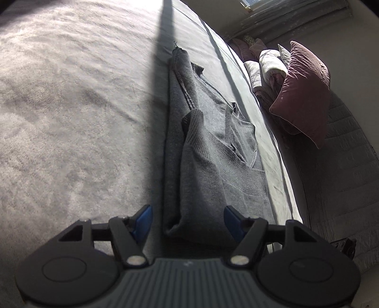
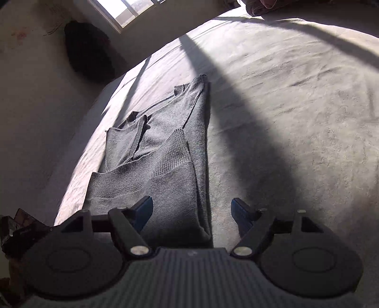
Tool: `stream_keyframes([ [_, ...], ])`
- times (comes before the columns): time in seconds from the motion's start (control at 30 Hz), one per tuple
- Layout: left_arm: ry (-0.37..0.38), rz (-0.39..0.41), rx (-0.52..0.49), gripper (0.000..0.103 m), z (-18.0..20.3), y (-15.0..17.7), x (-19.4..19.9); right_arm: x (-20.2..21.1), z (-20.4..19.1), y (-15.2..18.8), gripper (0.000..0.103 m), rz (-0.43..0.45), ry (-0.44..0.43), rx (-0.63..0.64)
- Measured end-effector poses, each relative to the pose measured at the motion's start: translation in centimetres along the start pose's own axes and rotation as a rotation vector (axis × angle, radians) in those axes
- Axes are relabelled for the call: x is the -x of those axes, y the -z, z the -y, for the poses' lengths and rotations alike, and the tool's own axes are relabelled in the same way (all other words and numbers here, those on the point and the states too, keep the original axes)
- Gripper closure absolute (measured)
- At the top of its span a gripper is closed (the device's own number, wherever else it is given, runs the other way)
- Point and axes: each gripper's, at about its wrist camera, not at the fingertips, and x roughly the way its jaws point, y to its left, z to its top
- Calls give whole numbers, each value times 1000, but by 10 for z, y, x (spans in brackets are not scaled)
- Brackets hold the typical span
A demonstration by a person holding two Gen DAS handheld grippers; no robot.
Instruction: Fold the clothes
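A grey knit sweater (image 1: 206, 154) lies folded into a long narrow strip on the bed, with a sleeve and its ribbed cuff laid over the top. The right wrist view shows the same sweater (image 2: 165, 151) from its other end. My left gripper (image 1: 188, 219) is open, its blue pads standing on either side of the sweater's near end without pressing it. My right gripper (image 2: 191, 213) is open too, over the near right edge of the garment, one finger above the knit and the other above the bedspread.
The pale bedspread (image 1: 71, 106) stretches wide to one side. A maroon cushion (image 1: 305, 92) and light pillows (image 1: 267, 64) lie heaped at the bed's far edge. A dark round shape (image 2: 90, 54) sits by the wall below a window (image 2: 128, 9).
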Motion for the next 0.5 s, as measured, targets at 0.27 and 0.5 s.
stream_keyframes([
  [0.27,43,-31,101,41,-7,10,-6,-7,5,11,41,-75,-67,-113],
  [0.5,13,35,169,58,-7,17,-11,-12,18,14,65,-60,-84,-246],
])
